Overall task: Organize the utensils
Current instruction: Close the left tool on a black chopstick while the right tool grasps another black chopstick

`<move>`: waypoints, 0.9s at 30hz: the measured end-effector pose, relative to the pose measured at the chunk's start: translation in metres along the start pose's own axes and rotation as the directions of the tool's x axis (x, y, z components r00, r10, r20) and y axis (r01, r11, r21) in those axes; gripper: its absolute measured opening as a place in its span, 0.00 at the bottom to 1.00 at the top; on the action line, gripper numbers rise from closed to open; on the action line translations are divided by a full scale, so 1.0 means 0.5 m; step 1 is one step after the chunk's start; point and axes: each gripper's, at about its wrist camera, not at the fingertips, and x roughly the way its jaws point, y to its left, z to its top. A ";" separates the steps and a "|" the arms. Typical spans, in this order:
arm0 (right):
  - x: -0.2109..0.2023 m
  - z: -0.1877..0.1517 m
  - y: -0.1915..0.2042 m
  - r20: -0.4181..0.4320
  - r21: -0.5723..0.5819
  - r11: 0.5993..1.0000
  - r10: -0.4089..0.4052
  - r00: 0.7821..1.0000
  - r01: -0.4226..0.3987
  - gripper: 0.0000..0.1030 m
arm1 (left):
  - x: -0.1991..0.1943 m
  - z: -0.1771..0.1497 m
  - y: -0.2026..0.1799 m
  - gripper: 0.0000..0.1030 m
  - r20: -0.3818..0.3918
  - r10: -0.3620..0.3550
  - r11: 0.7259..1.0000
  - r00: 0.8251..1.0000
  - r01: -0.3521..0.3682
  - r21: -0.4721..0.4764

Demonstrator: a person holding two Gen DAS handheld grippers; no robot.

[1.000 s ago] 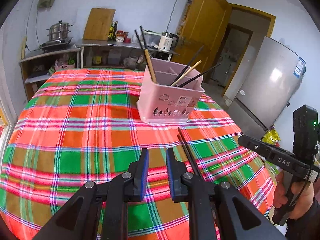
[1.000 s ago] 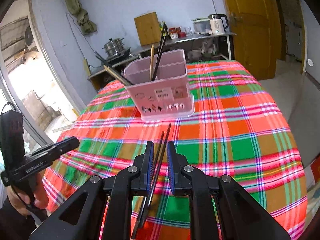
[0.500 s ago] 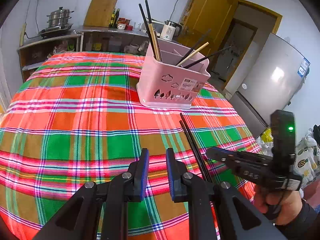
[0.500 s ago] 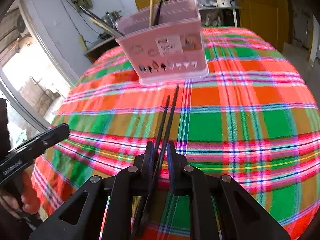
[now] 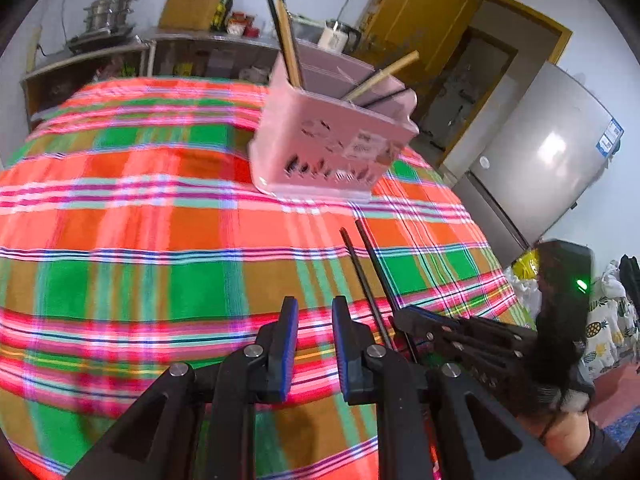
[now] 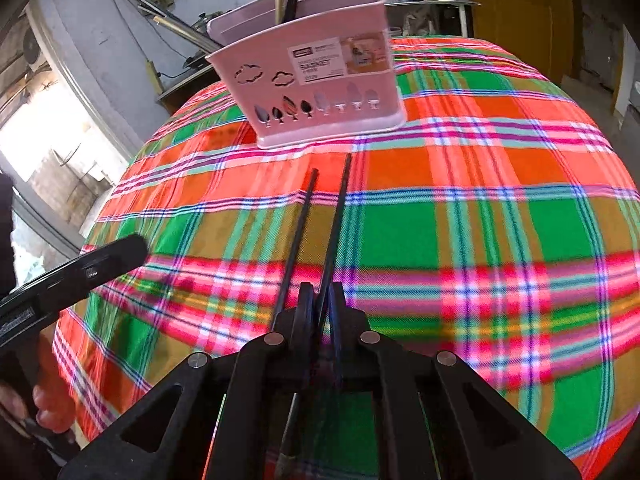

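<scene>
A pink utensil basket (image 6: 320,92) stands on the plaid tablecloth (image 6: 480,220) with several chopsticks upright in it. In front of it lie two black chopsticks (image 6: 300,232), also seen from the left wrist (image 5: 362,272). My right gripper (image 6: 320,300) is low over their near ends. Its jaws are closing, and the pads pinch the right-hand chopstick (image 6: 338,216). The other stick passes just outside the left finger. My left gripper (image 5: 314,312) hovers to the left of the pair, jaws a narrow gap apart with nothing between them. The basket (image 5: 332,148) is farther ahead.
The right gripper (image 5: 412,316) sits close beside my left one. A person's hand (image 6: 48,408) holds the left tool (image 6: 112,256). A grey fridge (image 5: 540,168) stands right of the table, and a shelf with a steel pot (image 5: 104,12) is behind it.
The right gripper dropped toward the cloth and its jaws narrowed onto a black chopstick. The left gripper moved lower and closer to the basket and chopsticks, its gap unchanged.
</scene>
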 end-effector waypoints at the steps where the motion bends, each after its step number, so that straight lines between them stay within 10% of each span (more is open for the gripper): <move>1: -0.007 -0.006 -0.006 0.002 0.005 1.000 -0.002 1.000 0.002 0.07 | 0.017 0.004 -0.009 0.16 -0.013 -0.009 1.000 1.000 0.009 0.000; 14: -0.069 -0.052 -0.072 0.019 0.073 0.997 -0.025 1.000 0.024 0.07 | 0.167 0.025 -0.102 0.16 -0.089 0.065 0.995 0.994 -0.058 0.081; 27: -0.078 -0.066 -0.064 0.001 0.055 0.998 -0.021 1.000 0.021 0.07 | 0.053 -0.035 0.006 0.06 -0.089 0.128 0.991 0.988 -0.124 0.044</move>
